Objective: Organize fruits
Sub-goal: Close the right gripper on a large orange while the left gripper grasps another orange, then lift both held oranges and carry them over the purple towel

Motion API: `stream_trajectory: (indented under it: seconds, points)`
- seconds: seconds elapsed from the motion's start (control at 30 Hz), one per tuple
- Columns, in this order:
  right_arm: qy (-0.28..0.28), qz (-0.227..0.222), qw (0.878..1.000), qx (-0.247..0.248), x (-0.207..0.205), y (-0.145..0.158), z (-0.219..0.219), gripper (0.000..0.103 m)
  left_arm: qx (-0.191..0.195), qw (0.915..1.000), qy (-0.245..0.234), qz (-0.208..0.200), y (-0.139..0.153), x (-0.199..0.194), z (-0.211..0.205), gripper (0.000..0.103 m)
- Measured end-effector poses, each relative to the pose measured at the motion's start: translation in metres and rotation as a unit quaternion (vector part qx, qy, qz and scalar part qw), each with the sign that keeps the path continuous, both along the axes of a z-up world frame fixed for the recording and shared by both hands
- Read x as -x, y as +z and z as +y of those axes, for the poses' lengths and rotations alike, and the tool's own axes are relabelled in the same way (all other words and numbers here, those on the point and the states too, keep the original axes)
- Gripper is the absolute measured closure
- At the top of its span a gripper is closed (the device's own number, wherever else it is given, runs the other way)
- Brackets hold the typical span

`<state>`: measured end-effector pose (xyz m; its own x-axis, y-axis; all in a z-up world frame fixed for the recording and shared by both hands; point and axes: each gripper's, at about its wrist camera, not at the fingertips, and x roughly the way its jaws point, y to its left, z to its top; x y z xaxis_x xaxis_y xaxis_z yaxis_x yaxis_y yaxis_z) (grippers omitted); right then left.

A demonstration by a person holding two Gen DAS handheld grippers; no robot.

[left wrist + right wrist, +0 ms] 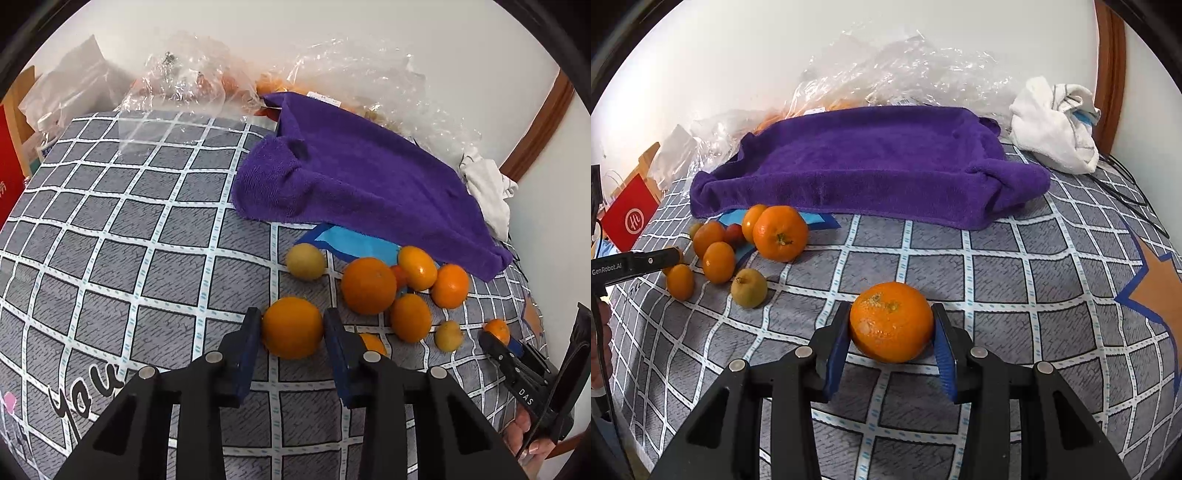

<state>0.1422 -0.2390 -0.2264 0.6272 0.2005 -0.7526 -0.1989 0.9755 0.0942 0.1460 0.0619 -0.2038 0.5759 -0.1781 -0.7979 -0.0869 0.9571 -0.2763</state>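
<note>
My left gripper (293, 317) is shut on an orange (291, 328) that rests on the checked grey bedspread (129, 258), with a blue pad pressed against each side. Just right of it lies a pile of several oranges (369, 286) with two yellow-green fruits (306, 261). My right gripper (892, 314) is shut on a larger, rough-skinned orange (891, 321) on the bedspread (997, 277), away from the pile (779, 232). It also shows at the right edge of the left wrist view (502, 338). One finger of my left gripper (646, 262) reaches in over the pile.
A purple towel (351, 173) (868, 162) is spread behind the fruit, over a blue sheet (347, 243). Crumpled clear plastic bags (905, 70) holding more oranges lie against the wall. A white cloth (1056, 125) is at the back right, a red bag (628, 218) at the left.
</note>
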Motion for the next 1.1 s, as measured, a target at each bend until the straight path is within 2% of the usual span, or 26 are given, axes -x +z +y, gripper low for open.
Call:
stream_trajectory:
  seconds: [0.13, 0.27, 0.57, 0.7, 0.87, 1.1]
  points:
    - [0.003, 0.001, 1.0, 0.013, -0.001, 0.0, 0.003, 0.06, 0.018, 0.9998, 0.003, 0.006, -0.004, -0.002, 0.001, 0.07]
    - [0.004, -0.005, 1.0, 0.028, 0.001, -0.001, 0.007, 0.06, 0.005, 1.0, 0.004, -0.003, -0.005, 0.001, -0.004, 0.07]
    - [0.001, -0.01, 1.0, 0.013, 0.003, 0.0, 0.002, 0.061, 0.009, 0.9998, 0.011, -0.014, -0.001, 0.007, -0.001, 0.07]
    - [-0.005, -0.001, 1.0, 0.007, 0.001, 0.008, 0.0, 0.061, -0.007, 0.9995, 0.015, -0.026, 0.015, 0.013, 0.006, 0.07]
    - [-0.01, -0.025, 1.0, 0.001, -0.009, 0.036, -0.002, 0.061, -0.027, 0.9981, 0.031, -0.046, 0.043, 0.012, 0.021, 0.07]
    - [-0.017, -0.053, 0.998, -0.016, -0.042, 0.075, -0.007, 0.061, -0.052, 0.9948, 0.031, -0.082, 0.083, -0.011, 0.027, 0.07]
